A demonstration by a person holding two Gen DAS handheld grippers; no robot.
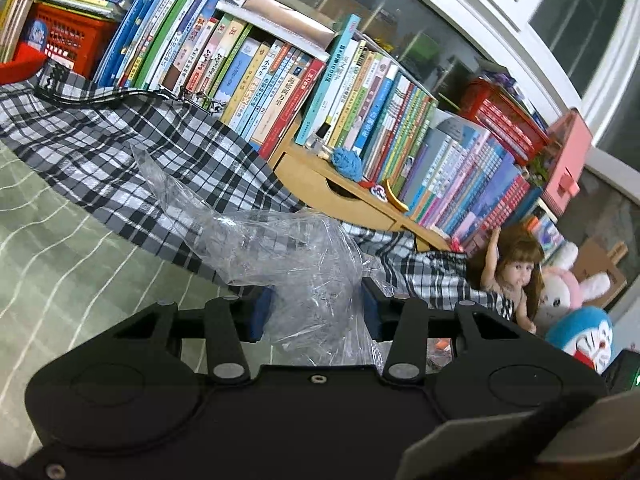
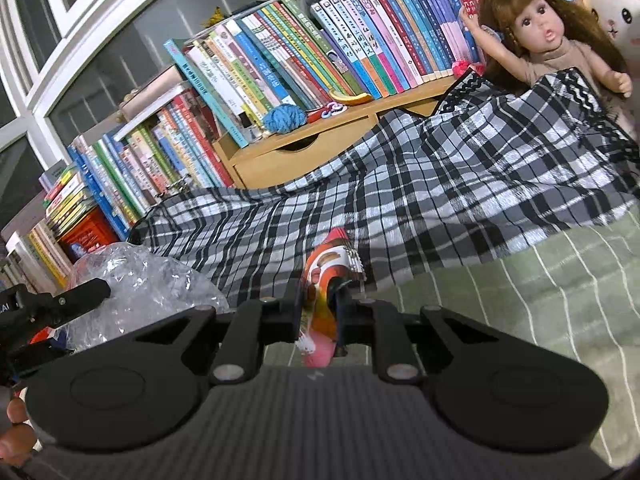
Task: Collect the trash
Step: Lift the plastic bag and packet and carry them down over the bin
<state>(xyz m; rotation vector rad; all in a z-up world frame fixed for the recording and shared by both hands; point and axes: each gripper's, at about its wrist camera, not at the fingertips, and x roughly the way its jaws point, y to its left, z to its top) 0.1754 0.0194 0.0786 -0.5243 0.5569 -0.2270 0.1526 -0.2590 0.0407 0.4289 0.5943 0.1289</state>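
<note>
A green striped bedcover [image 2: 540, 300] is spreading across the near ground, with a plaid cloth [image 2: 400, 192] lying over it before a far row of books [image 2: 280, 52]. The left gripper [image 1: 316, 308] is clenching crumpled clear plastic [image 1: 288, 248]; the right gripper [image 2: 320, 300] is pinching an orange wrapper [image 2: 330, 264].

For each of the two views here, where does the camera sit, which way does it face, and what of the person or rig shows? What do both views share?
Left wrist: sits on the left gripper, facing along its fingers over crumpled clear plastic it grips, toward the bookshelf; only its own black fingers show.
Right wrist: sits on the right gripper, shut on an orange snack wrapper, facing the same shelf; the left gripper and fingertips show at the left edge.
Shared: plaid cloth, doll, clear plastic, books, green bedding.
</note>
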